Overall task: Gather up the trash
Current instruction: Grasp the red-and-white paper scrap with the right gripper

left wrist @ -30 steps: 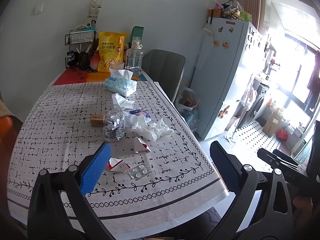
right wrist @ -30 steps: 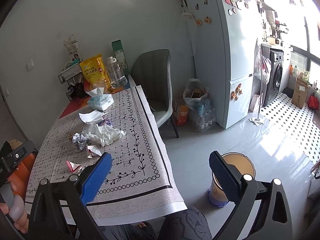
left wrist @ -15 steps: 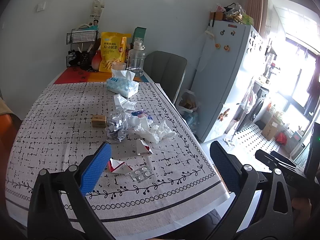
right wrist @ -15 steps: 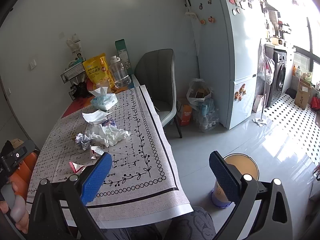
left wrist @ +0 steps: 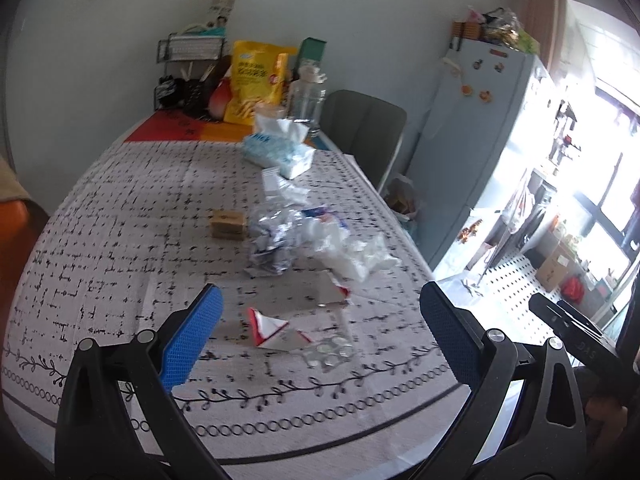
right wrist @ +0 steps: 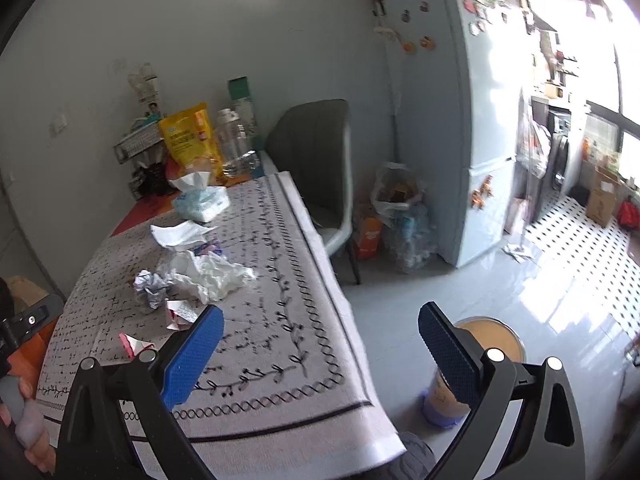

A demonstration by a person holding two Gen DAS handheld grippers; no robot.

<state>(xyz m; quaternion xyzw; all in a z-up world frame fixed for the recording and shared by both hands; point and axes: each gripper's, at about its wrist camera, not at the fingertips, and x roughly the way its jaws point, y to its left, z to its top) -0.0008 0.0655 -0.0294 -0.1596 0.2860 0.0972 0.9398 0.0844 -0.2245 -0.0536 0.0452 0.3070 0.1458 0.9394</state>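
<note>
Trash lies mid-table on the patterned cloth (left wrist: pixel 100 248): a crumpled foil ball (left wrist: pixel 270 240), white tissues (left wrist: pixel 356 254), a red-and-white torn wrapper (left wrist: pixel 272 330), a pill blister (left wrist: pixel 330 354) and a small brown box (left wrist: pixel 228 224). My left gripper (left wrist: pixel 320 338) is open and empty, hovering above the wrapper and blister. My right gripper (right wrist: pixel 318 354) is open and empty over the table's right edge. The tissues (right wrist: pixel 212 274), foil ball (right wrist: pixel 150 286) and wrapper (right wrist: pixel 134 344) also show in the right wrist view. A round bin (right wrist: pixel 492 336) stands on the floor, partly behind the right finger.
A tissue pack (left wrist: pixel 280 152), yellow snack bag (left wrist: pixel 252 80), water jug (left wrist: pixel 306 96) and wire rack (left wrist: pixel 188 50) crowd the table's far end. A grey chair (right wrist: pixel 316 160) stands beside the table, with bags (right wrist: pixel 400 216) and a fridge (right wrist: pixel 452 120) beyond it.
Both grippers have moved forward, closer to the table and trash. The trash lies as before. Both stay open.
</note>
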